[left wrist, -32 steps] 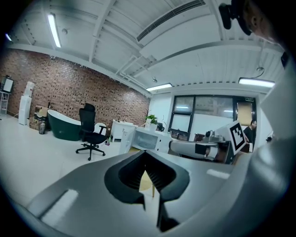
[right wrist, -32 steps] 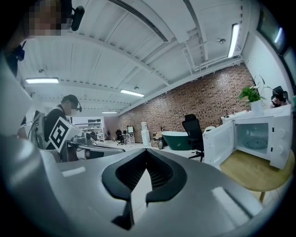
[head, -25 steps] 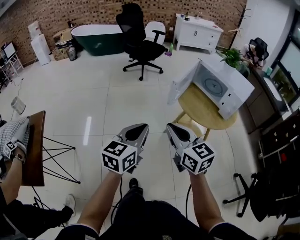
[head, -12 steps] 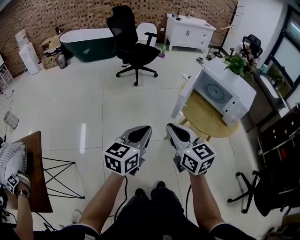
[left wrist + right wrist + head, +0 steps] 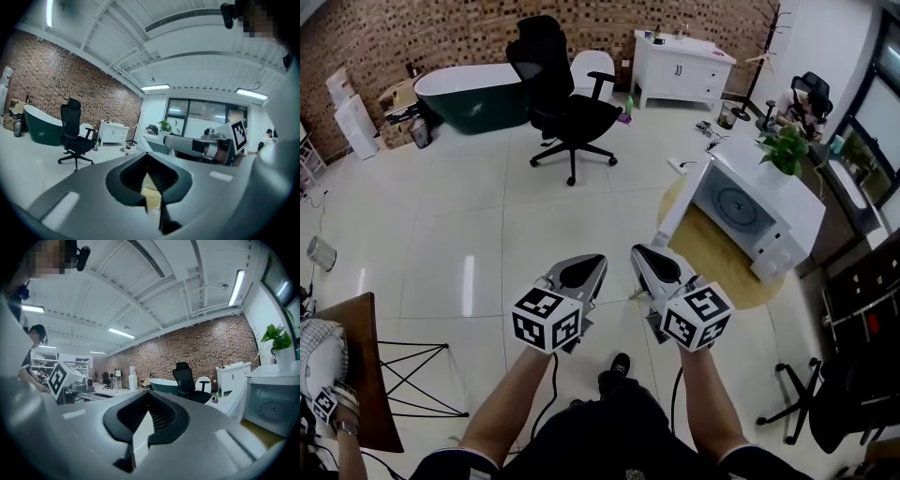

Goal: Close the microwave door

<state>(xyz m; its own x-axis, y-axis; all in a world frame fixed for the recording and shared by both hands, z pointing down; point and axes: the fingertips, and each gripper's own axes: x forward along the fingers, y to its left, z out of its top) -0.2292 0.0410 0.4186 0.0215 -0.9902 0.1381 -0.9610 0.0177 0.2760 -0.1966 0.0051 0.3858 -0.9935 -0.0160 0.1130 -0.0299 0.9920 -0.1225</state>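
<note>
While the microwave door stood swung open on the microwave, well ahead and to the right of your right gripper, it and your left gripper both had their jaws pressed together, holding and touching nothing.

Microwave: white, set on round wooden surface, far right; door swung open leftward.

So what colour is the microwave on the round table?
The microwave is white; the head view shows it best.
</note>
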